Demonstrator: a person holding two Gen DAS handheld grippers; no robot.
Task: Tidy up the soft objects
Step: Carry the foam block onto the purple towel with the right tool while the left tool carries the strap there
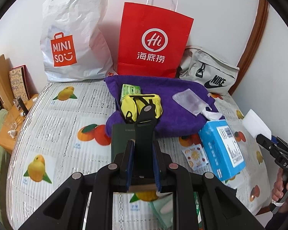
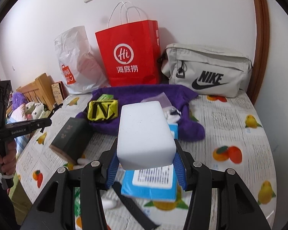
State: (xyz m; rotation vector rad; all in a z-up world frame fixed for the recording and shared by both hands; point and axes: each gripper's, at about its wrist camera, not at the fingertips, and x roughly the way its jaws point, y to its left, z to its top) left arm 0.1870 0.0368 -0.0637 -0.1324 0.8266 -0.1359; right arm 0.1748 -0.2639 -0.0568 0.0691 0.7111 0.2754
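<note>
A bed covered by a fruit-printed sheet (image 1: 53,118) fills the scene, set against a white wall (image 2: 201,9). Along the wall stand a white Miniso plastic bag (image 1: 74,44), a red paper bag (image 1: 153,40) with white handles, and a grey Nike pouch (image 2: 207,72) lying on its side. In front of them a purple towel (image 1: 174,113) is spread in a rumpled heap on the sheet. On the towel rest a yellow pouch with black straps (image 1: 142,105), a green packet (image 1: 130,90) just behind it, and a small translucent sachet (image 1: 188,101). A blue tissue box (image 1: 220,149) lies at the towel's near edge, with a small fruit-patterned packet (image 1: 195,155) just beside it. The right gripper (image 2: 146,163) pinches a white foam block (image 2: 144,130) by its near end, fingers partly spread around it, holding it in the air above the blue box. The left gripper (image 1: 142,149) has its jaws pressed together on a dark green book (image 1: 122,140) together with a black strap (image 1: 146,118), lifted clear of the sheet in front of the towel. A hand (image 2: 7,159) grips the left tool's handle.
</note>
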